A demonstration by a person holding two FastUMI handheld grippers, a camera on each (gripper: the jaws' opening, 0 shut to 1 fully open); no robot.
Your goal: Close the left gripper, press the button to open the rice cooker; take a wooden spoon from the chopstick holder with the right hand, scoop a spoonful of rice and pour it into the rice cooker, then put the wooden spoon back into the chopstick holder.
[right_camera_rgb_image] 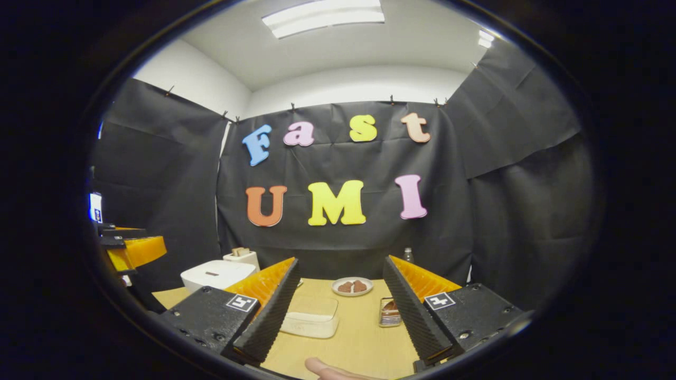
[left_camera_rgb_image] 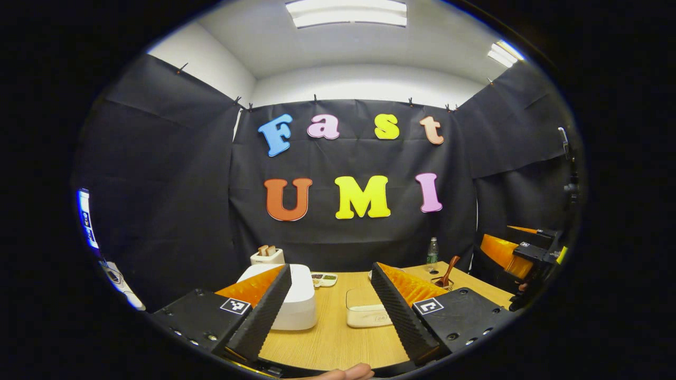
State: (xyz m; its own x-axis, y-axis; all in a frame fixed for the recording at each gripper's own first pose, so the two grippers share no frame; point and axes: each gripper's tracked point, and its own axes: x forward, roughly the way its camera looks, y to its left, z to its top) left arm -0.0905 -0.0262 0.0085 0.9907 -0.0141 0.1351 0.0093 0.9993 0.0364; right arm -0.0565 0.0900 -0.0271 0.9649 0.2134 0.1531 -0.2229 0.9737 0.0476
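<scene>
Both tools are hovering wide apart and gripping nothing: the left tool (left_camera_rgb_image: 330, 306) is not yet shut for pressing the closed cooker (left_camera_rgb_image: 293, 298). Right of the cooker are sitting the rice box (left_camera_rgb_image: 367, 314) and the spoon (left_camera_rgb_image: 448, 273) in its holder (left_camera_rgb_image: 442, 285). The right tool (right_camera_rgb_image: 340, 311) is facing the box, unobstructed.

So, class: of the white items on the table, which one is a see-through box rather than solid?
The clear lidded container mid-table; the rice cooker and toaster are opaque white.
</scene>
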